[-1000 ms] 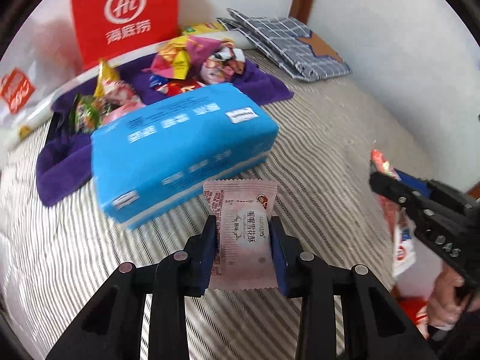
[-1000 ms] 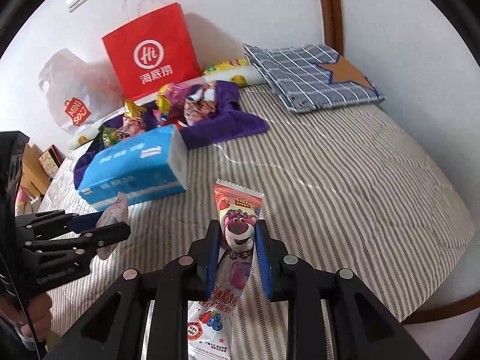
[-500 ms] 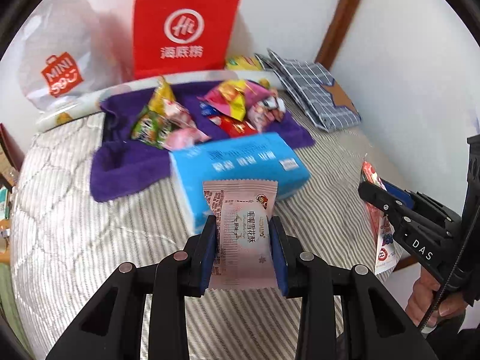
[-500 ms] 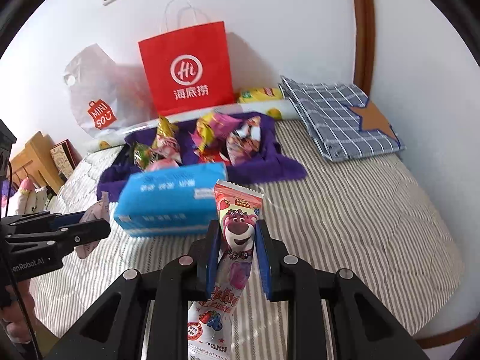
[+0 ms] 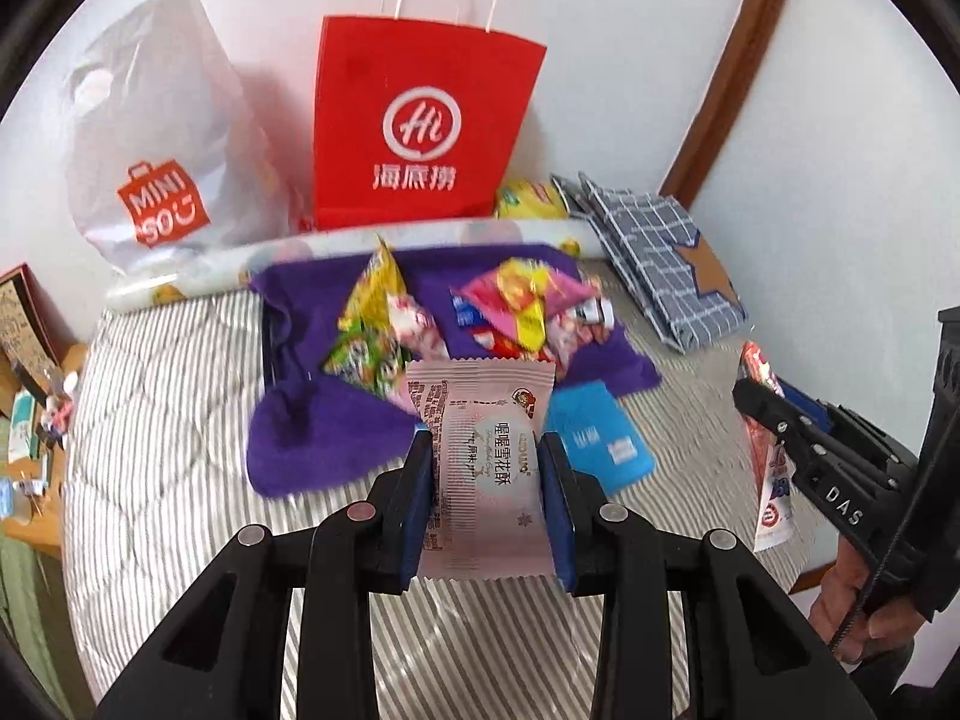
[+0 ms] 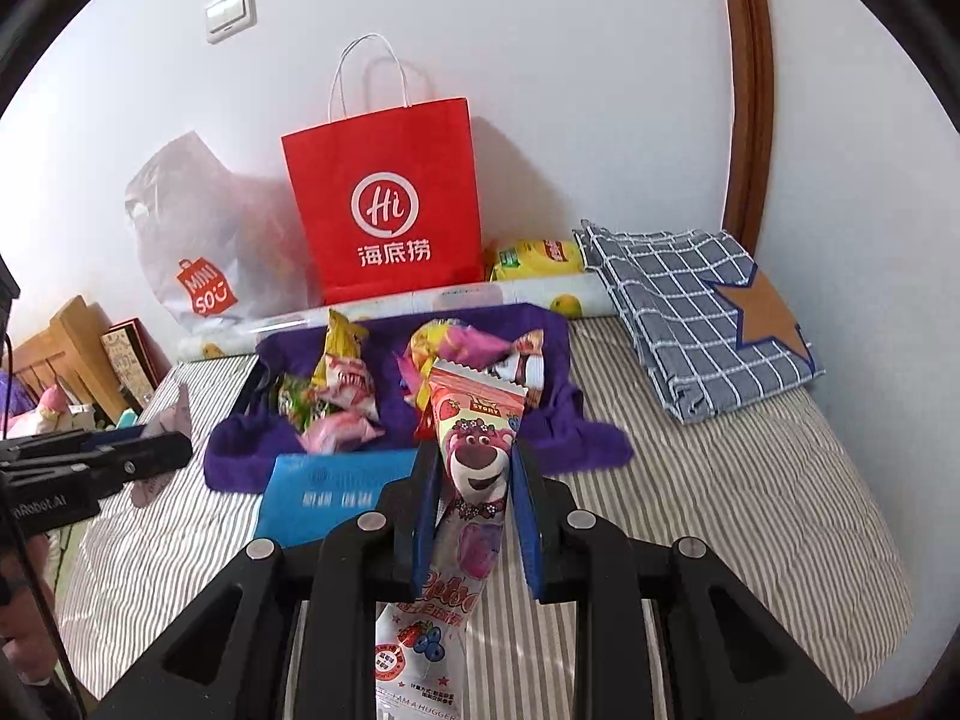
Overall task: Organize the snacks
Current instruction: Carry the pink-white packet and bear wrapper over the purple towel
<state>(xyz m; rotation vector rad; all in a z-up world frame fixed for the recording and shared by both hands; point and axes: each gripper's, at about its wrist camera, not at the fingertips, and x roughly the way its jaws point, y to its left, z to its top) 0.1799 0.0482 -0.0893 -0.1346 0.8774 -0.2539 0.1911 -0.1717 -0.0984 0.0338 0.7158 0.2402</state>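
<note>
My left gripper (image 5: pixel 485 450) is shut on a pale pink snack packet (image 5: pixel 480 414) held above the striped bed. My right gripper (image 6: pixel 471 459) is shut on a long pink bear-print snack packet (image 6: pixel 474 450); it also shows at the right of the left wrist view (image 5: pixel 771 468). Several loose snacks (image 5: pixel 510 306) lie on a purple cloth (image 5: pixel 324 438) at the back of the bed (image 5: pixel 168 420). A blue tissue pack (image 6: pixel 324 492) lies in front of the cloth.
A red paper bag (image 5: pixel 420 132) and a white plastic bag (image 5: pixel 162 150) stand against the wall. A folded blue checked cloth (image 6: pixel 690 306) lies at the back right. A wooden bedside table with clutter (image 5: pixel 30 390) is at the left.
Both grippers have pulled back and risen from the bed, each still holding its packet. The tissue pack, cloth and bags now look smaller and farther away.
</note>
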